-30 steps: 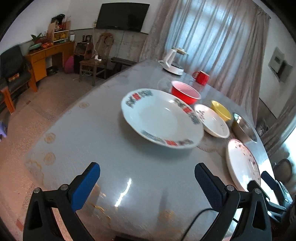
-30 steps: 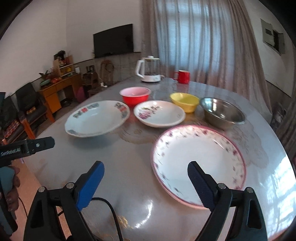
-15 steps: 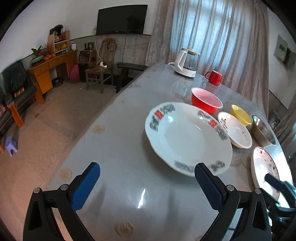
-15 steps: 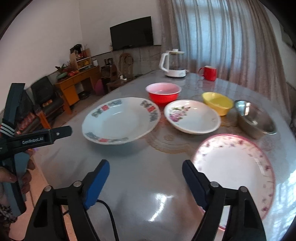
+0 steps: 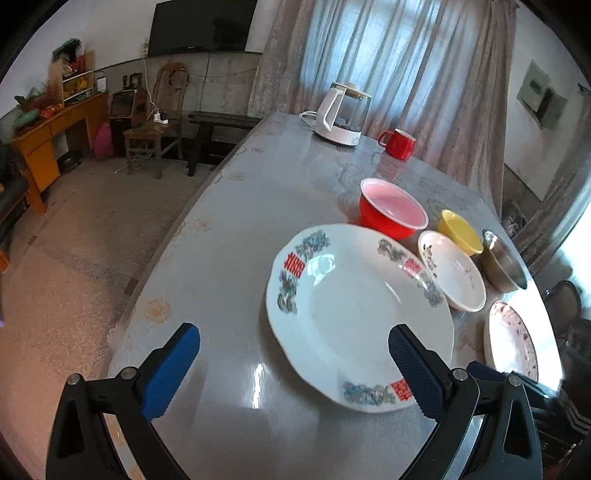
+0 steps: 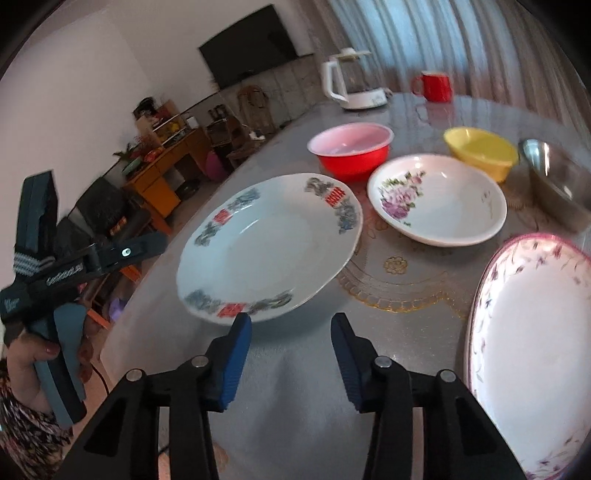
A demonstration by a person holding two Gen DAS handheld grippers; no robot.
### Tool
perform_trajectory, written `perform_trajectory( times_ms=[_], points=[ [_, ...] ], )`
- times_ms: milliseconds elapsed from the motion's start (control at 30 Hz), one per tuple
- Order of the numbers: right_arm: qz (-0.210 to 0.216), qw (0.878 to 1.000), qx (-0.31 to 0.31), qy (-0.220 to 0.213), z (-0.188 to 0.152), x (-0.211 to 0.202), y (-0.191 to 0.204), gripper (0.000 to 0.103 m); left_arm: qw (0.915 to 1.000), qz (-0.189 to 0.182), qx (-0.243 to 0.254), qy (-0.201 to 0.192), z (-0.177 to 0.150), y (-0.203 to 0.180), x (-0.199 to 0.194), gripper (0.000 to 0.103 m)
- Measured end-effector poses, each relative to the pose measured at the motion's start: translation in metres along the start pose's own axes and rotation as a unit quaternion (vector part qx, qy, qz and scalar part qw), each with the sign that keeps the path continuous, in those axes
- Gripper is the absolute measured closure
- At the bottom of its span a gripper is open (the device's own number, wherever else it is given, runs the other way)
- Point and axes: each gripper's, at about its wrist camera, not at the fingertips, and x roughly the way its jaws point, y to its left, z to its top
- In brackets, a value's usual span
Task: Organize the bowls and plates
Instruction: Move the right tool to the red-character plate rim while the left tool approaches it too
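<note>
Kettle (image 5: pixel 341 114), white with glass body: table (image 5: pixel 236 221) far end, 12 o'clock. Mug (image 5: pixel 399 143), red: just beside kettle, 1 o'clock. Television (image 5: pixel 201 26), black: wall, 11 o'clock. Curtains (image 5: pixel 388 55), pale: 1 o'clock. Desk (image 5: pixel 51 129), orange wood: 10 o'clock. Chair (image 5: pixel 155 122), wooden: 11 o'clock, beside a dark bench (image 5: pixel 218 127).
</note>
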Motion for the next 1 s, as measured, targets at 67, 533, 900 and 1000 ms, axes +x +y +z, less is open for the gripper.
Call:
perform_trajectory(
  times_ms=[67, 533, 900, 1000],
  points=[
    [0.0, 1.0, 0.013, 0.003, 0.002, 0.002, -0.003, 0.058, 1.0, -0.001, 0.0, -0.006, 0.007, 0.003, 0.0, 0.002],
    [-0.028, 0.998, 0.062, 0.006, 0.025, 0.027, -0.019, 0.058, 0.9993, 0.016, 0.022, 0.024, 0.034, 0.011, 0.042, 0.01],
    [-0.027, 0.996, 0.078, 0.017, 0.032, 0.047, -0.031, 0.064, 0.9968, -0.043, -0.012, 0.066, 0.035, 0.021, 0.072, 0.03],
    [-0.024, 0.996, 0.083, 0.015, 0.035, 0.049, -0.036, 0.065, 0.9967, -0.052, -0.001, 0.063, 0.038, 0.015, 0.072, 0.032]
  ],
)
